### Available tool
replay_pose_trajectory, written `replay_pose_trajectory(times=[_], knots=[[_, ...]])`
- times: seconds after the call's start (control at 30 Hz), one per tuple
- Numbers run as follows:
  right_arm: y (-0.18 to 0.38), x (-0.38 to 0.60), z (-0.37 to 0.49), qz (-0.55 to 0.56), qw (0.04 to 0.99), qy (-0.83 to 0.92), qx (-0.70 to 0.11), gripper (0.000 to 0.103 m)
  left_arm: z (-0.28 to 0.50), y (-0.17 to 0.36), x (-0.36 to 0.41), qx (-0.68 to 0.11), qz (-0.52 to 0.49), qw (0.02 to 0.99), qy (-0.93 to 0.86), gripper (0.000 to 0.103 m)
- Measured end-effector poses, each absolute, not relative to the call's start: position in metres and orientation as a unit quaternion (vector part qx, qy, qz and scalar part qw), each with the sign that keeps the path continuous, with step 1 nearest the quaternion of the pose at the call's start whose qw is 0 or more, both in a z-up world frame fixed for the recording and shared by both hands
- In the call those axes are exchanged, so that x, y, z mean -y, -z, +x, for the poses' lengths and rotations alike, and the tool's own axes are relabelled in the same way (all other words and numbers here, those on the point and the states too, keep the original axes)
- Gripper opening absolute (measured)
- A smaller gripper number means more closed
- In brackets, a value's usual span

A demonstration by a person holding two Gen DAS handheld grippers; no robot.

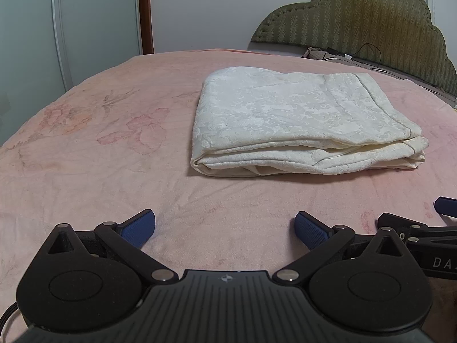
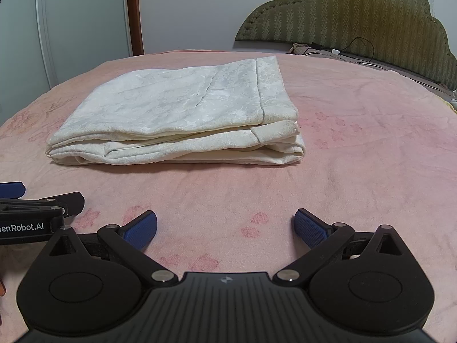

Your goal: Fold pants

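Cream-white patterned pants (image 1: 300,120) lie folded in a flat stack on the pink bed sheet (image 1: 100,157); they also show in the right wrist view (image 2: 182,117), left of centre. My left gripper (image 1: 225,228) is open and empty, low over the sheet, well short of the pants. My right gripper (image 2: 225,228) is open and empty too, just in front of the stack. Each gripper shows at the edge of the other's view.
An olive padded headboard (image 1: 371,20) stands at the back right with a black cable (image 1: 368,54) and a charger at its foot. A white wardrobe (image 1: 85,14) and a brown door frame (image 1: 145,11) stand behind the bed.
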State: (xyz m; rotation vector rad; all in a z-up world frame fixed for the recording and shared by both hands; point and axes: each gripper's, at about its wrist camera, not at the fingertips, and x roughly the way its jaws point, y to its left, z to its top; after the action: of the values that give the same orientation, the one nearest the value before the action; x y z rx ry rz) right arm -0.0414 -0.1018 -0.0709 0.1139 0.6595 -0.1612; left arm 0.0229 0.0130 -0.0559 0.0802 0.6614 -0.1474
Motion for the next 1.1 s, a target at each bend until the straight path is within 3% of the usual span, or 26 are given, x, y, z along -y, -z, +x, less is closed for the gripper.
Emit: replay_pose_trajectory(times=[0.67,1.1], knots=[[0.070,0.117,-0.047,0.095,0.941,0.104,-0.308,0.103,0.020,0.052,-0.028,-0.313,0.006,0.949,0.041,0.103],[0.072,0.112,-0.042,0.063,0.938,0.108,-0.323,0.103,0.022,0.054,-0.022,-0.322,0.031,0.945,0.037,0.103]])
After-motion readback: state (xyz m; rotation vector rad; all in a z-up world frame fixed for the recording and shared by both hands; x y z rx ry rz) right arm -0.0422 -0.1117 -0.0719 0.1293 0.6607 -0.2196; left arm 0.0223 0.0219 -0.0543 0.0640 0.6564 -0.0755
